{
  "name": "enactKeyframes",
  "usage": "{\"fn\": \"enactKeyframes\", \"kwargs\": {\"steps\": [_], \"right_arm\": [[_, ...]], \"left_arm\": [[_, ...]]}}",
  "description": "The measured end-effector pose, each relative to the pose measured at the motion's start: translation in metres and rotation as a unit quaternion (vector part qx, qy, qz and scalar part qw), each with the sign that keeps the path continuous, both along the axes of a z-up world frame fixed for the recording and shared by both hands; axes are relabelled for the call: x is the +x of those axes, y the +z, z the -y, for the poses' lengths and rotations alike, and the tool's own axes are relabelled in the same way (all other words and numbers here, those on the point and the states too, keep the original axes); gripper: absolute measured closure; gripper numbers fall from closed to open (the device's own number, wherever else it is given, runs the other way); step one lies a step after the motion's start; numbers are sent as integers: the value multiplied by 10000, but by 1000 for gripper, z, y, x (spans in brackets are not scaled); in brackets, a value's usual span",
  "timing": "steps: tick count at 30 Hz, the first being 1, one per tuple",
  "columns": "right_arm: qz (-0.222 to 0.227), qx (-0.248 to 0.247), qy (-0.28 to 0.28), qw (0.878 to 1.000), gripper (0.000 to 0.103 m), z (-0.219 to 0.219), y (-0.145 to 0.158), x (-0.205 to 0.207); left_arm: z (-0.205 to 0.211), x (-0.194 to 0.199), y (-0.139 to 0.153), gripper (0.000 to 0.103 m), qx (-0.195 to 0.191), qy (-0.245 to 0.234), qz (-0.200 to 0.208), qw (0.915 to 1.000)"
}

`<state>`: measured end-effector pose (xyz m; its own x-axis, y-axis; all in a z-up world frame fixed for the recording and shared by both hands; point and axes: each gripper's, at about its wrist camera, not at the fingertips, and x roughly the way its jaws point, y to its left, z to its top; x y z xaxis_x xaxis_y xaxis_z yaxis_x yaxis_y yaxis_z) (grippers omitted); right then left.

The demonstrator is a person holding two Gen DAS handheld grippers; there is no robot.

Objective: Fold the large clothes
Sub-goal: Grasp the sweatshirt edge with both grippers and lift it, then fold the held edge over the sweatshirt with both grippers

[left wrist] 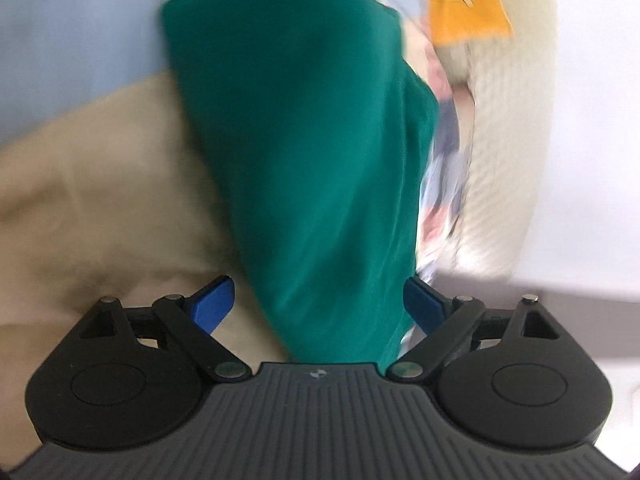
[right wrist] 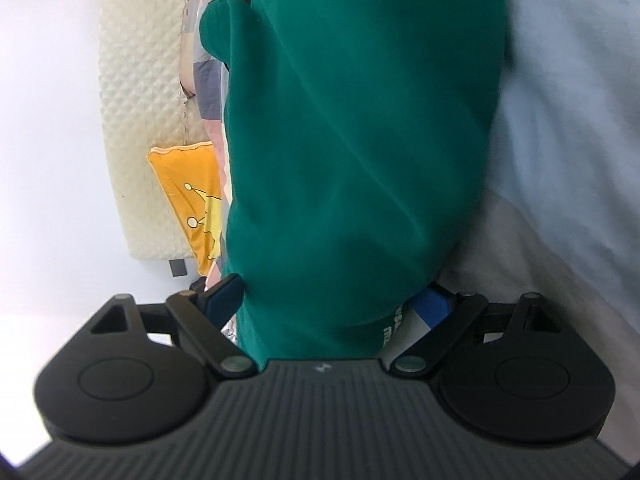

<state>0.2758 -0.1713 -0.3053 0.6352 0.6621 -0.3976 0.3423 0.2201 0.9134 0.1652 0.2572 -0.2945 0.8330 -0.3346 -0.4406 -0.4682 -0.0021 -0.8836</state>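
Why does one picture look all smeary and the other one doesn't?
Left wrist view: the green cloth and orange cushion are streaked with motion blur, while the left gripper stays crisp. Right wrist view: sharper, so you can see the cloth's folds. Both views bulge like a fishbowl and look washed-out near the white wall.

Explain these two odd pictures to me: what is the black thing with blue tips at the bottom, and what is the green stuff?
Each picture comes from a camera on a hand-held claw, looking forward along its two blue fingers; a person carries one in each hand. One view shows the left claw, the other the right claw. The green stuff is a green garment to be folded, lying over beige bedding. It runs between the fingers of both claws, which stand wide apart. Beyond it sit a yellow cushion and a cream quilted pad. The left view is blurred.
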Motion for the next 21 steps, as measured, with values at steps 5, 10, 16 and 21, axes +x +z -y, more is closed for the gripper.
{"fn": "enactKeyframes", "kwargs": {"steps": [5, 10, 16, 21], "right_arm": [[76, 222, -288, 9993, 10, 13, 2, -8], [114, -52, -801, 9967, 12, 24, 5, -21], [119, -245, -893, 9956, 12, 29, 4, -21], [146, -806, -235, 9964, 21, 14, 9, 0]], "left_arm": [[-6, -1, -7, 9, -129, 328, 72, 9994], [3, 15, -10, 10, 32, 218, -84, 9997], [9, 31, -6, 14, 330, 200, -241, 9990], [14, 40, 1, 35, 717, 124, -427, 9964]]}}
